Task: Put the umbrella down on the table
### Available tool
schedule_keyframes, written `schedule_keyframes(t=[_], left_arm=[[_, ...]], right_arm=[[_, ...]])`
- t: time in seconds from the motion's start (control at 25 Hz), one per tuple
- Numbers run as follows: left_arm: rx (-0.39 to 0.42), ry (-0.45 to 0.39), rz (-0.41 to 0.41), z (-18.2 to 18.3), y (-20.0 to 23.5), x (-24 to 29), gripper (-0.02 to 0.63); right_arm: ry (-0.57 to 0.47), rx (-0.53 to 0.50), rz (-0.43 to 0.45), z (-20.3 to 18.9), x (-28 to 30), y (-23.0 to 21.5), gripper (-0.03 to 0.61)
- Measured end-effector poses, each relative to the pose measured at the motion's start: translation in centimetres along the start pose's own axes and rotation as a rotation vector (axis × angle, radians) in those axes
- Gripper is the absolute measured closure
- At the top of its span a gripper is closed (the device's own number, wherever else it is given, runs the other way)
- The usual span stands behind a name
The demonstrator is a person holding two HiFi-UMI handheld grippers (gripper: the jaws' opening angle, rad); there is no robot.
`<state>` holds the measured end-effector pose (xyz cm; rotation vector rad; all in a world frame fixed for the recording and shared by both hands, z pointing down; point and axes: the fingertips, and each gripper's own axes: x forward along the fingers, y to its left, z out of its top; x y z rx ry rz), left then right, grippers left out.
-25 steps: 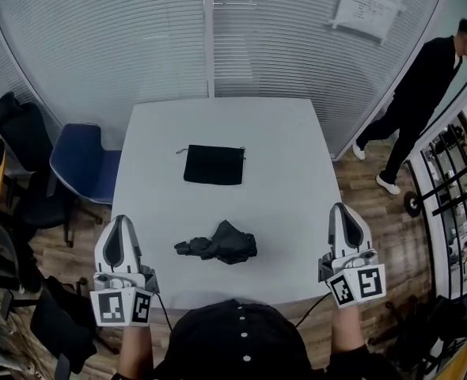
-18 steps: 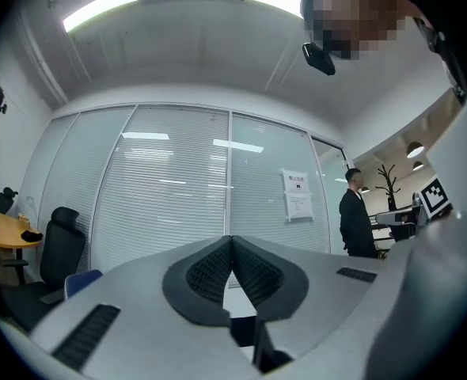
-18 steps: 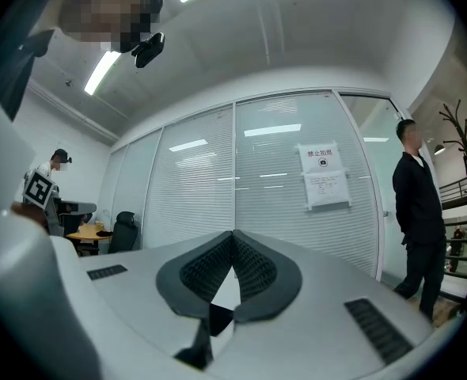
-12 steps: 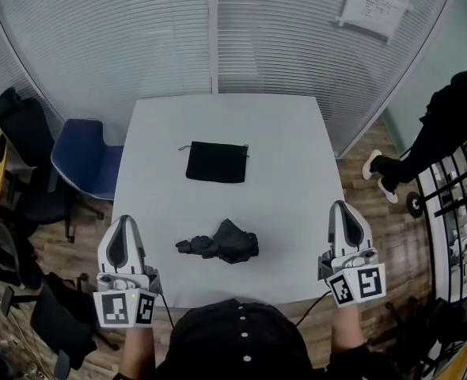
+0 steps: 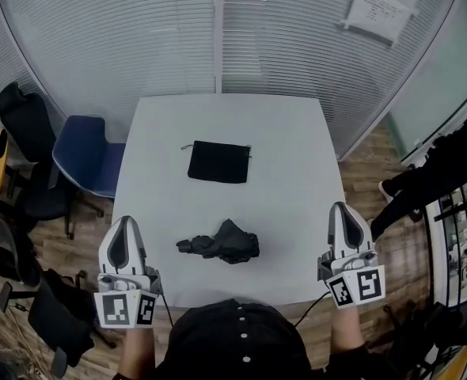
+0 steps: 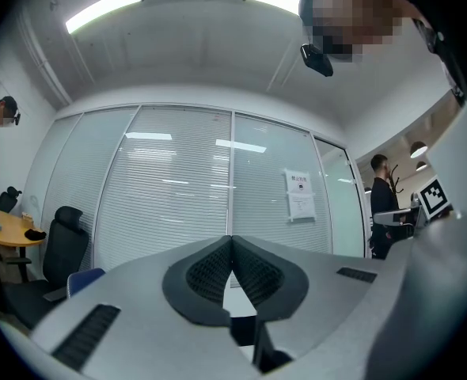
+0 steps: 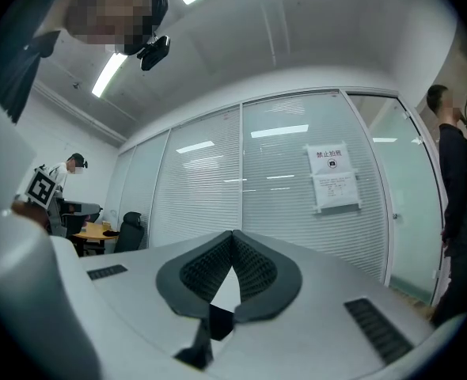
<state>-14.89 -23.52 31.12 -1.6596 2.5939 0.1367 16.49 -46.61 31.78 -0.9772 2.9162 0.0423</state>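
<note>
Black and white square markers are the only print close by. They sit on the cubes of the left hand-held gripper [image 5: 123,220] and the right hand-held gripper [image 5: 341,207], which hover at the near corners of the white worktop [image 5: 297,172]. They carry patterns, not words. In each gripper view the ribbed dark pads meet along one line with nothing between them, so both hand-held grippers are closed and empty. The person's head [image 5: 237,343], dark with a few pale dots, hides the middle of the worktop's near edge. Just beyond it the folded black umbrella [image 5: 220,244] lies on the worktop between the two hand-held grippers, apart from both. Its long axis runs roughly left to right across the head view. The slimmer end points towards the left hand-held gripper and the bunched fabric bulks at the right. Whether that slim end is the handle is hard to make out. Farther back, near the worktop's centre, a flat black pouch [image 5: 218,162] lies square to the edges, a thin cord showing at its top left corner. A blue chair [image 5: 87,161] stands at the worktop's left side, with a black office chair [image 5: 20,125] beyond it. On the glass wall with blinds hangs a white notice [image 5: 380,6], its lines of print too small to read. A person in dark clothes [image 5: 431,180] is cut off at the right edge.
</note>
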Motion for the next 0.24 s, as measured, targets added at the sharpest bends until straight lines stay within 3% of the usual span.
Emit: schedule_keyframes(t=[0.24], left_arm=[[-0.001, 0.001, -0.008, -0.01, -0.22, 0.12, 0.598]], right_arm=[[0.008, -0.009, 0.004, -0.12, 0.10, 0.23, 0.549]])
